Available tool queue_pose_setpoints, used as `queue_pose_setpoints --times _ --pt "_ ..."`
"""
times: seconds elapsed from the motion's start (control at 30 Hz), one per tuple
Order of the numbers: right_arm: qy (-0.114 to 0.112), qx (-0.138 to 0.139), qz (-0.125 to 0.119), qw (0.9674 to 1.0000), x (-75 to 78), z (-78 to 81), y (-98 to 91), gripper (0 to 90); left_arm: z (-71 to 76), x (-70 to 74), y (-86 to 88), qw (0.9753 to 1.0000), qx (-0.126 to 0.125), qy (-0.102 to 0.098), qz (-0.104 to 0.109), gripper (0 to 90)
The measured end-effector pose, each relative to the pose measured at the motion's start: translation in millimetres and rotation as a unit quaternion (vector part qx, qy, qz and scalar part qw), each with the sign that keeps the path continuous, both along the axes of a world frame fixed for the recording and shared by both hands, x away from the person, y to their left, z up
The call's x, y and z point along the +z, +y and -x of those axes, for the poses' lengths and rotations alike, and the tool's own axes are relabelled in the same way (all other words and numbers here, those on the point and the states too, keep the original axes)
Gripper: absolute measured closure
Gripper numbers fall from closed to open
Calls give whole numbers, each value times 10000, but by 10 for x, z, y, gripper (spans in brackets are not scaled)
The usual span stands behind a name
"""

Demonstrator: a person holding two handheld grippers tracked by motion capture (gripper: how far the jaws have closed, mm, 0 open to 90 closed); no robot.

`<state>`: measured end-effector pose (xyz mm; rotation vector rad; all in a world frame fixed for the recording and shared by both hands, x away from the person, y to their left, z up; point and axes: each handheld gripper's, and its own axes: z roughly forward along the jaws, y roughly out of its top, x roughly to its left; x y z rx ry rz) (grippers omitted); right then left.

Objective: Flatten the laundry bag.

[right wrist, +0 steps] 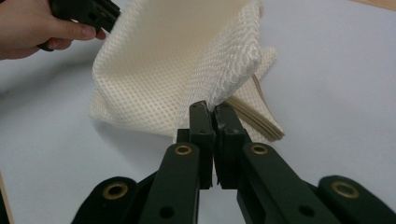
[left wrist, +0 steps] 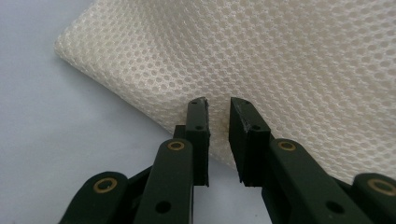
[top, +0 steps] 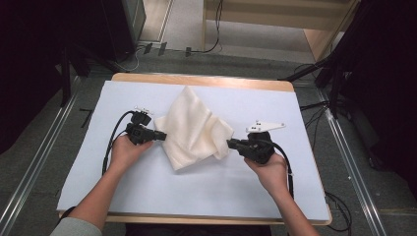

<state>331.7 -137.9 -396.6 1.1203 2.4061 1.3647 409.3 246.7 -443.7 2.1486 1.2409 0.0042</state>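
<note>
A cream mesh cloth lies crumpled in the middle of the pale blue mat. My left gripper is at the cloth's left edge. In the left gripper view its jaws stand a narrow gap apart over the cloth, and nothing shows pinched between them. My right gripper is at the cloth's right corner. In the right gripper view it is shut on a fold of the cloth, which rises from the tips. The left gripper shows far off there, in a hand.
The mat covers a wooden table with a rim showing at the back. Bare mat lies in front of the cloth and at both sides. Cables and dark stands flank the table on the floor.
</note>
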Motion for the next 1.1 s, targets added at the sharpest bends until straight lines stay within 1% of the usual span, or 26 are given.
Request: queue_pose_setpoints --times 0.07,0.1,0.13,0.17,0.2,0.3,0.33,0.4,0.47,0.57,0.67,0.77,0.83,0.87,0.9,0.93,0.97,1.0,1.03,1.1 --pt "19 -58 -15 10000 -2 24 -84 897 -4 -5 9 10000 -46 -19 -23 786" --pt "35 -87 -29 10000 -7 37 -118 897 -1 -8 6 10000 -18 -5 -2 785" --pt "45 -106 -49 9999 -18 52 -163 897 -2 -10 16 10000 -12 -27 -23 784" --pt "45 -106 -49 9999 -18 52 -163 897 -2 -10 16 10000 -12 -27 -23 784" --pt "95 -145 -53 9998 -52 90 -240 897 -5 -16 29 10000 9 3 38 784" --pt "92 -174 35 9998 -97 129 -312 895 -14 -21 46 10000 24 22 83 784" --pt "171 -217 78 9996 -145 164 -403 896 -17 -25 49 9999 35 20 103 783" --pt "231 -276 115 9993 -180 190 -482 900 -17 -26 48 9999 36 13 97 783" --pt "246 -279 122 9992 -192 200 -509 900 -19 -29 47 10000 20 20 83 783" --pt "357 -292 147 9988 -265 262 -624 900 -23 -38 49 9999 39 32 123 783" --pt "400 -316 158 9986 -286 293 -674 893 -28 -40 62 10000 61 0 69 784" --pt "388 -320 149 9986 -293 294 -703 887 -38 -47 82 9998 97 51 142 779" --pt "397 -309 138 9986 -290 296 -705 879 -38 -46 87 9998 90 70 151 778" --pt "409 -290 132 9987 -289 296 -711 826 -33 -44 79 9998 111 52 143 777" --pt "409 -290 132 9987 -289 296 -711 826 -31 -42 78 9999 97 44 127 777" --pt "460 -313 67 9984 -284 301 -748 739 -31 -43 81 9998 101 50 139 776" --pt "429 -350 55 9985 -269 313 -786 706 -31 -43 81 9998 101 50 139 775" --pt "429 -350 55 9985 -269 313 -786 706 -33 -43 86 9998 92 61 144 775" --pt "324 -467 -32 9984 -226 337 -866 627 -37 -41 92 9998 103 71 151 771" --pt "183 -632 -107 9978 -139 348 -969 640 -33 -31 88 9998 104 54 142 768"
